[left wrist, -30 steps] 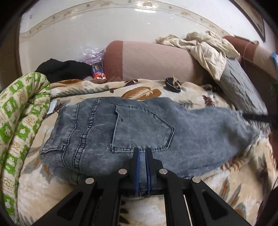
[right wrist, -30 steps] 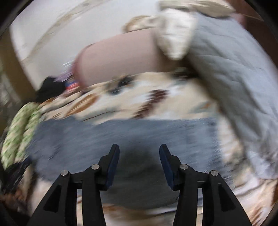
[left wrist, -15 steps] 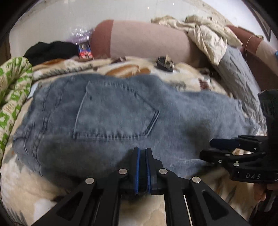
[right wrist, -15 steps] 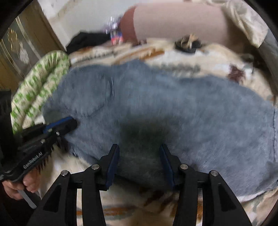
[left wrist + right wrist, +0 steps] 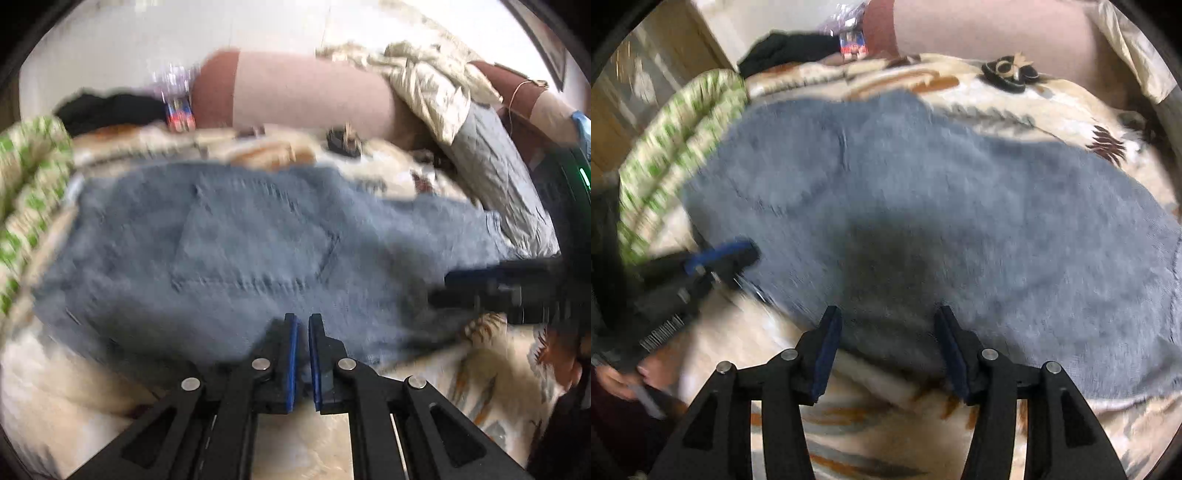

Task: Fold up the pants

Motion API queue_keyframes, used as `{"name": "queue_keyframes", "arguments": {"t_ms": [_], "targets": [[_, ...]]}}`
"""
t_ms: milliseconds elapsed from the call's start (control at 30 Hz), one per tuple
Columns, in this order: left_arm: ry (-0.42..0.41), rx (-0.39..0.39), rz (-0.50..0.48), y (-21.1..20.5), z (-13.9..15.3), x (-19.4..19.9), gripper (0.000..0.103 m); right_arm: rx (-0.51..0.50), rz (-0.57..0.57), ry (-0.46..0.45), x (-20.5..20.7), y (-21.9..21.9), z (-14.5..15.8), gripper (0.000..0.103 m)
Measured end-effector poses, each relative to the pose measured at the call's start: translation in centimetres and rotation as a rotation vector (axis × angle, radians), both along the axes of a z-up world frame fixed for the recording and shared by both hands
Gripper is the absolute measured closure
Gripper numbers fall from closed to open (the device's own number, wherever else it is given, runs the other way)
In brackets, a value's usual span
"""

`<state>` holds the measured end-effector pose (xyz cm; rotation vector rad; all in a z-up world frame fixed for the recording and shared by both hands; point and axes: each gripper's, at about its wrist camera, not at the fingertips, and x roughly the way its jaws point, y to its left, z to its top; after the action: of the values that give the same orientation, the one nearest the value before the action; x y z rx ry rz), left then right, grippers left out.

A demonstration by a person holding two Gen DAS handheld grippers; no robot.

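Pants (image 5: 240, 258) lie flat on the bed. Left gripper (image 5: 302, 358) pinches their 6 o'clock edge — right gripper (image 5: 886, 350), jaws apart, should grab that edge too.

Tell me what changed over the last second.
The right gripper swung from the pillows down to the near edge of the jeans, jaws open. The left gripper moved closer to the jeans, nearly shut. Neither holds cloth. The jeans lie as before on the blanket.
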<state>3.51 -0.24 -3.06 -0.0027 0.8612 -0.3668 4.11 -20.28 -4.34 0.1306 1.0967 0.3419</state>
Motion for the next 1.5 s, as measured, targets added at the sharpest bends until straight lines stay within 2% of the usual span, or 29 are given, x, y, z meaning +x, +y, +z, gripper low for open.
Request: {"name": "queue_keyframes", "arguments": {"t_ms": [67,133,200,300,433,633,733,833,933,1000,1067,1133,1267,1367,1500], "targets": [[-0.047,0.004,0.031,0.7,1.1,0.2,0.094,0.025,-0.027,-0.04,1.8,-0.2,1.7,0.048],[-0.064,-0.026,0.076,1.8,1.8,0.8,0.094,0.045,-0.043,-0.081,4.3,0.2,3.0,0.048],[-0.052,-0.047,0.138,3.0,1.6,1.7,0.094,0.048,-0.06,-0.089,6.2,1.1,3.5,0.048],[-0.029,-0.006,0.211,4.4,0.5,3.0,0.094,0.144,-0.062,-0.09,9.4,3.1,3.7,0.048],[0.056,-0.002,0.27,6.0,-1.2,3.8,0.094,0.132,-0.099,-0.095,12.7,5.3,2.4,0.048],[0.1,0.033,0.259,6.0,-2.1,3.6,0.094,0.096,-0.171,0.024,16.3,6.4,-1.2,0.048],[0.126,0.016,0.252,6.2,-2.4,4.0,0.094,0.118,-0.208,0.086,17.3,6.1,-3.5,0.048],[0.133,0.011,0.234,6.5,-2.7,3.8,0.094,0.086,-0.223,0.065,17.6,6.8,-3.9,0.048],[0.119,-0.002,0.208,6.6,-2.7,3.6,0.094,0.034,-0.227,0.042,17.7,7.8,-3.9,0.042],[0.114,-0.038,0.204,7.1,-2.6,3.5,0.094,0.026,-0.223,0.031,17.2,7.8,-3.2,0.042],[0.108,-0.062,0.21,7.6,-2.2,3.3,0.094,0.076,-0.224,0.014,15.8,6.8,-1.8,0.043],[0.077,-0.052,0.219,7.6,-1.3,2.9,0.093,0.112,-0.237,-0.042,13.1,5.1,0.4,0.043],[-0.029,-0.016,0.215,6.4,0.7,2.0,0.092,0.098,-0.241,-0.125,5.9,0.1,4.6,0.039],[-0.064,-0.023,0.18,4.7,1.4,1.6,0.091,0.128,-0.327,-0.159,-0.6,-6.2,6.2,0.039],[-0.095,0.01,0.092,1.3,1.5,0.8,0.087,0.252,-0.571,-0.199,-9.6,-16.7,5.9,0.035]]}}
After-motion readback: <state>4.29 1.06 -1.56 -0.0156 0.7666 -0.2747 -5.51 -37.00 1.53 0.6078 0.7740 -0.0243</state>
